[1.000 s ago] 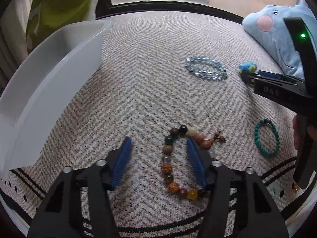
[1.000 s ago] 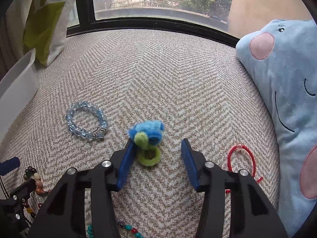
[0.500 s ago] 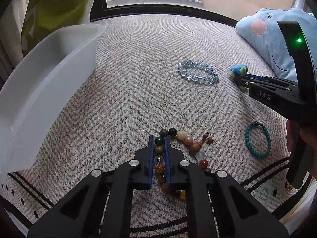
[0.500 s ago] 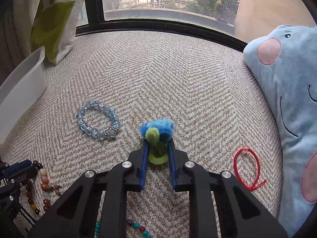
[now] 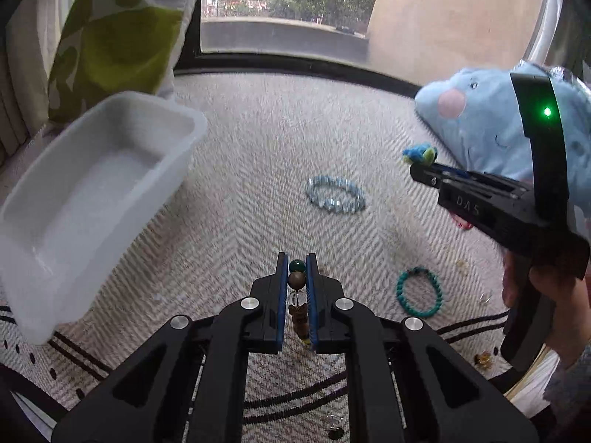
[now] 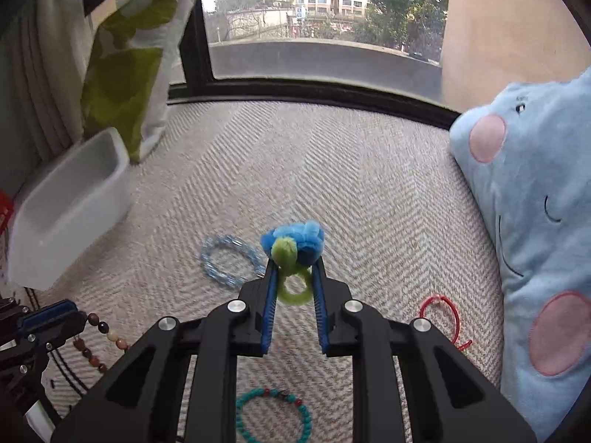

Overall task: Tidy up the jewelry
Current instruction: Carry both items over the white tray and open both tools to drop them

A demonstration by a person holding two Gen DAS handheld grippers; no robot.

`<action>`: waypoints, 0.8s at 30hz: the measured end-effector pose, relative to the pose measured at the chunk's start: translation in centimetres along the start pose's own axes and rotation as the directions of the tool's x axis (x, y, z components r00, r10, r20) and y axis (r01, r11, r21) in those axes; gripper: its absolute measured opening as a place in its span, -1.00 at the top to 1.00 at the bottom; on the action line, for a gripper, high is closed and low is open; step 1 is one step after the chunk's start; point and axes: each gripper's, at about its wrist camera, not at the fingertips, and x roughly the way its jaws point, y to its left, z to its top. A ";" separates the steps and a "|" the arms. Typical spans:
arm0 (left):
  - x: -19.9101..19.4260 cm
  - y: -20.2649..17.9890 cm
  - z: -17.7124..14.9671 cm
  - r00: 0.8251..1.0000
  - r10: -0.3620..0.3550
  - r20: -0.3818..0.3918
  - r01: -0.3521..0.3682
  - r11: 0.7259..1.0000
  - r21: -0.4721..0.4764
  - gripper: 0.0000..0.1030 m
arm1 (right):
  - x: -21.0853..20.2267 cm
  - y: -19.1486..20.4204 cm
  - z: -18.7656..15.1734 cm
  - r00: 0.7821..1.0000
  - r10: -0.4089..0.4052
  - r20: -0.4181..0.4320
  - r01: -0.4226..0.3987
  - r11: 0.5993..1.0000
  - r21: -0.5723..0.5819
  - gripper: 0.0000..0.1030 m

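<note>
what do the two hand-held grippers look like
Both are black plastic with silver screws and blue ribbed pads: the left hand-held gripper and the right hand-held gripper. In the left view, the right one's side shows pale lettering, a green light and a grey sleeve.

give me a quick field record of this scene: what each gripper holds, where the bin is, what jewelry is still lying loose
left gripper: shut on mixed bead bracelet, lifted off the cloth
right gripper: shut on green ring with blue pompom, lifted
white bin: empty, to the left, near the leaf-print pillow
still on herringbone cloth: clear blue bracelet, turquoise bracelet, red loop
right edge: blue plush pillow
</note>
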 end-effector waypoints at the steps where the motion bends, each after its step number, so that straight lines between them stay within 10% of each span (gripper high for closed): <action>1: -0.7 0.2 0.5 1.000 -0.004 0.010 0.004 1.000 -0.009 0.81 | -0.6 0.7 0.4 1.000 0.012 0.008 -0.012 1.000 -0.011 0.62; 24: -7.3 19.1 5.4 0.980 0.194 0.036 -0.187 0.972 -0.141 0.81 | -1.3 21.1 6.4 0.950 0.311 0.011 -0.304 0.937 -0.173 0.61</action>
